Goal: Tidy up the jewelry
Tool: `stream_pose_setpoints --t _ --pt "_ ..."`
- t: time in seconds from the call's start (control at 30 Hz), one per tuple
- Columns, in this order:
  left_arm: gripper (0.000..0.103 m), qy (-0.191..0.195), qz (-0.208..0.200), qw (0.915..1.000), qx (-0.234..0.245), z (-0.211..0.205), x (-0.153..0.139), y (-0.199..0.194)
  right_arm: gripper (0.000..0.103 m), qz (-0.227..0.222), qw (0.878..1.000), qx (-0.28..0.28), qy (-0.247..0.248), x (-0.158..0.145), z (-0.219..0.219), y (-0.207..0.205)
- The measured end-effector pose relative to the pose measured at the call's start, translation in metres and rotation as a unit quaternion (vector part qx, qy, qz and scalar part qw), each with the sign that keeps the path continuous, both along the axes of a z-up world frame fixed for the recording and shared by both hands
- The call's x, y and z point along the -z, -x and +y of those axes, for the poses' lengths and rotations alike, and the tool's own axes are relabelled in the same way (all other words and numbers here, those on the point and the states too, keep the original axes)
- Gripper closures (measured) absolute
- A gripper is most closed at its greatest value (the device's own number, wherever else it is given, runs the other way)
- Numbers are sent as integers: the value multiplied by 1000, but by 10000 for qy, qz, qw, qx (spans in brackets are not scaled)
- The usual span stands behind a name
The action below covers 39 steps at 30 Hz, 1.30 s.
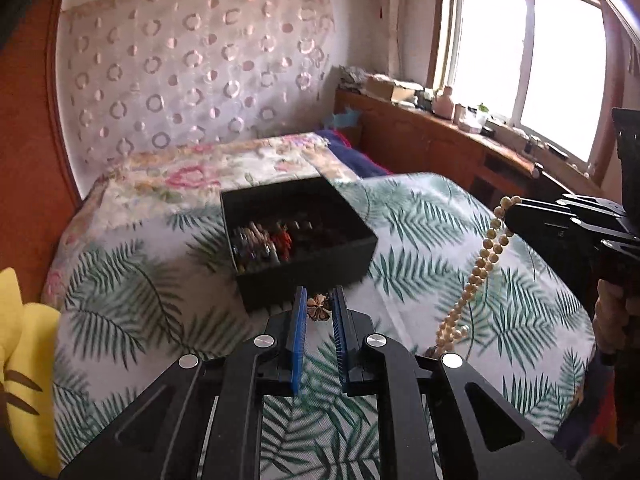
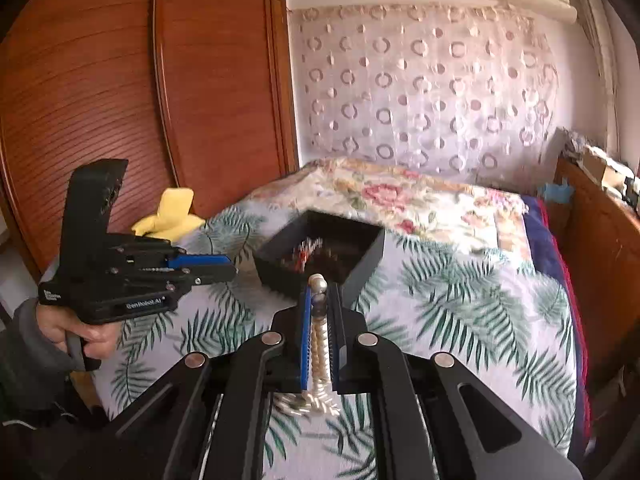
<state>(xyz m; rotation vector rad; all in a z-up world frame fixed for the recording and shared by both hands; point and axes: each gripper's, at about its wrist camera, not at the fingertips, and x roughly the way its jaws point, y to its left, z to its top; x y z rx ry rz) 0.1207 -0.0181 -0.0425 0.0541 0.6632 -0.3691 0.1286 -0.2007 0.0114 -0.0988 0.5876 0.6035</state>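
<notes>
A black open box [image 1: 304, 236] with several pieces of jewelry inside sits on the palm-leaf bedspread; it also shows in the right wrist view [image 2: 320, 256]. My left gripper [image 1: 319, 306] is shut on a small gold flower-shaped ornament [image 1: 319, 309], just in front of the box's near wall. My right gripper [image 2: 320, 292] is shut on a cream pearl necklace [image 2: 320, 344], which hangs down from it to the bed. In the left wrist view the necklace [image 1: 476, 276] hangs from the right gripper [image 1: 510, 206], to the right of the box.
The bed [image 1: 460, 248] has a floral quilt [image 1: 208, 172] behind the box. A yellow soft toy [image 1: 24, 360] lies at the bed's left edge. A wooden wardrobe [image 2: 140, 92] stands on the left, a cluttered wooden sill [image 1: 460, 128] under the window on the right.
</notes>
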Motion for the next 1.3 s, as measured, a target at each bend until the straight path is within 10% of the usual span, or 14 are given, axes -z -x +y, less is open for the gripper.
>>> stream_pose_setpoints --t 0.63,1.1,1.3 --pt "91 71 -48 9995 -294 6 -15 -70 95 -940 9956 0 -56 -102 28 -69" --pt "91 86 243 9989 -389 8 14 -91 95 -208 9998 27 -47 -58 40 -115" --pt "56 125 135 9987 -476 13 8 -87 95 -146 9998 -146 31 -52 56 -112"
